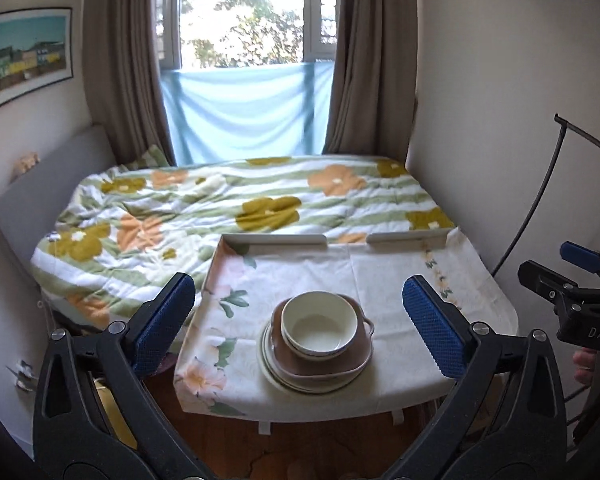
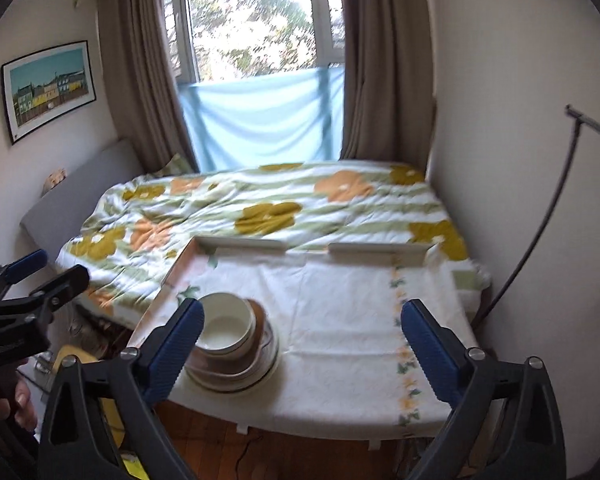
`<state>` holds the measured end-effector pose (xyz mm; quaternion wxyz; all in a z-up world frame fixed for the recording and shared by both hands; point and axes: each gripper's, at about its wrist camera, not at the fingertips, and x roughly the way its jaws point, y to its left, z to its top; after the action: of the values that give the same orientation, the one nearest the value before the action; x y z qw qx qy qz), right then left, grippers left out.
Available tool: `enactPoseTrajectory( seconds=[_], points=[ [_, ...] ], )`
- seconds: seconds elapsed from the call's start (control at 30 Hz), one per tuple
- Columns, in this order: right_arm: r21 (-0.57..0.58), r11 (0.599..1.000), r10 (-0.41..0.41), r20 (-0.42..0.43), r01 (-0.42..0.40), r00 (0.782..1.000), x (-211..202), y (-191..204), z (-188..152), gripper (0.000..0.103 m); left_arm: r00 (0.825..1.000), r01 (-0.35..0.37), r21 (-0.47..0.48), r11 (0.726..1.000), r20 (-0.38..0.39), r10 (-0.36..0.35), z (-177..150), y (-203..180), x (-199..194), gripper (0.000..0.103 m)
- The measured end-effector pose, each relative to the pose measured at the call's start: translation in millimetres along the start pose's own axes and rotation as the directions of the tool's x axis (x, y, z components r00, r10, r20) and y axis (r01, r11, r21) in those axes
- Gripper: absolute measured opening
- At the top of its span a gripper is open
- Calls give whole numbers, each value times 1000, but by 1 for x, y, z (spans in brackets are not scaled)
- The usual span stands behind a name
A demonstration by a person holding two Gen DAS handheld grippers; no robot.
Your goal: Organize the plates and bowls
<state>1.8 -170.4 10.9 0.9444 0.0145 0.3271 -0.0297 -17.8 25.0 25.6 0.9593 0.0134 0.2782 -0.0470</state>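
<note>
A white bowl (image 1: 319, 323) sits on top of a brown square dish (image 1: 324, 360), which rests on a stack of pale plates (image 1: 276, 372) near the front of the cloth-covered table (image 1: 380, 280). The stack also shows in the right wrist view, with the bowl (image 2: 225, 328) above the plates (image 2: 260, 372). My left gripper (image 1: 298, 320) is open and empty, held back from the stack. My right gripper (image 2: 302, 344) is open and empty, to the right of the stack; it also shows in the left wrist view (image 1: 572, 280).
The table has a raised white rail (image 1: 276, 240) along its far edge. Behind it lies a bed with a floral duvet (image 1: 204, 216). A wall stands close on the right (image 1: 500, 120), with a thin black rod (image 1: 540, 184). Wooden floor (image 1: 300, 448) lies below the table's front edge.
</note>
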Motion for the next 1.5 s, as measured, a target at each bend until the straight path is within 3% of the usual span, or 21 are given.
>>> enactPoseTrajectory(
  seconds=[0.2, 0.5, 1.5],
  points=[
    [20, 999, -32, 78, 30, 996, -27, -6, -4, 98, 999, 2, -13, 1000, 46, -1, -5, -5, -23, 103],
    [20, 998, -59, 128, 57, 990, -44, 0, -7, 98, 994, 2, -9, 1000, 110, -1, -6, -2, -41, 103],
    [31, 999, -45, 137, 41, 990, -36, 6, -8, 98, 984, -36, 28, 999, 178, 30, -6, -9, -50, 103]
  ],
)
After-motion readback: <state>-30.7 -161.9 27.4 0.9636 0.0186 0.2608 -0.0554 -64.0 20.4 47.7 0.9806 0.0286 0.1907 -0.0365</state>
